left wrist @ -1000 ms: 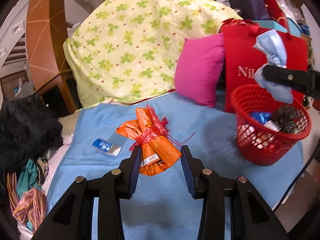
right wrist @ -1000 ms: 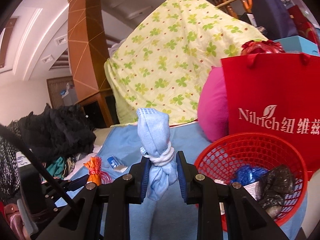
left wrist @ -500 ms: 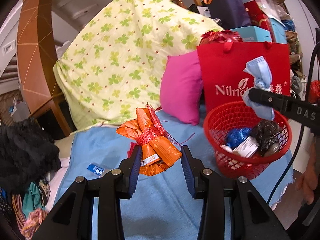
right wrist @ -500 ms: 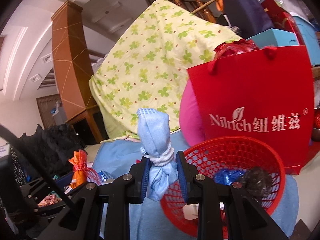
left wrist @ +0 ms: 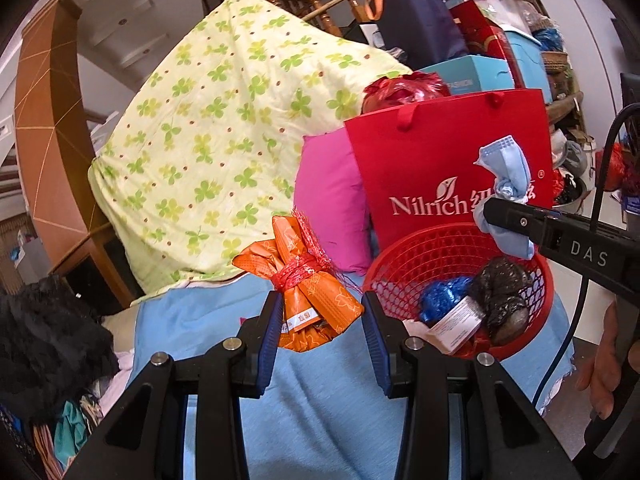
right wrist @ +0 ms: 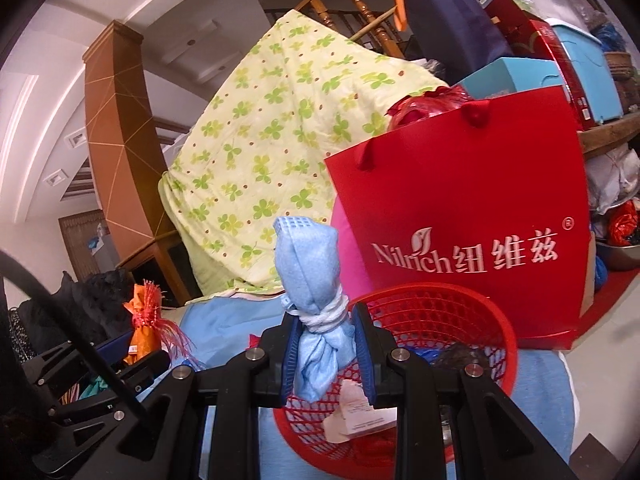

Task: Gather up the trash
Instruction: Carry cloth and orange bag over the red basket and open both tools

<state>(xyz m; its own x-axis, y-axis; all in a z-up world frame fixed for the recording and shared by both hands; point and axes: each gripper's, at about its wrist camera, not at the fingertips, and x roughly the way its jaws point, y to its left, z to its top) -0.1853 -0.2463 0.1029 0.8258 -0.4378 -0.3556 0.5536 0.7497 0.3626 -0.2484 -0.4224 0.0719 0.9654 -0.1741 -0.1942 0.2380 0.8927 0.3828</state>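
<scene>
Left gripper (left wrist: 320, 332): jaws are pinching the orange wrapper bundle (left wrist: 304, 280) by its lower half, with the tied red netting and upper flaps standing free above the pads.
Orange wrapper bundle: hanging clear of the blue sheet (left wrist: 320, 408), just left of the red basket (left wrist: 460, 240) and not yet over its rim; in the left wrist view the right pad may be sitting slightly off the wrapper, so the hold is probably light on that side.
Left-hand advice: keeping the pinch firm while the bundle is travelling rightward, since the crinkly wrapper is likely slipping easily; carrying it fully past the near rim before letting go, so the loose red threads are not snagging on the mesh.
Red basket: sitting on the blue sheet in front of the red paper bag (left wrist: 448, 160), already holding a blue foil wad, a dark crumpled bag and a small white carton.
Right gripper (right wrist: 322, 356): jaws are pressed together on the blue face mask (right wrist: 316, 292), gripping just below its knotted white ear loops.
Blue face mask: hanging above the near edge of the basket, its lower tail dangling over the mesh.
Right-hand advice: moving a little further over the middle of the basket before spreading the jaws, as the mask is light and may be drifting or catching on the rim.
Order: dropping one item at a time is looking wiser, because both grippers are crowding the same opening.
</scene>
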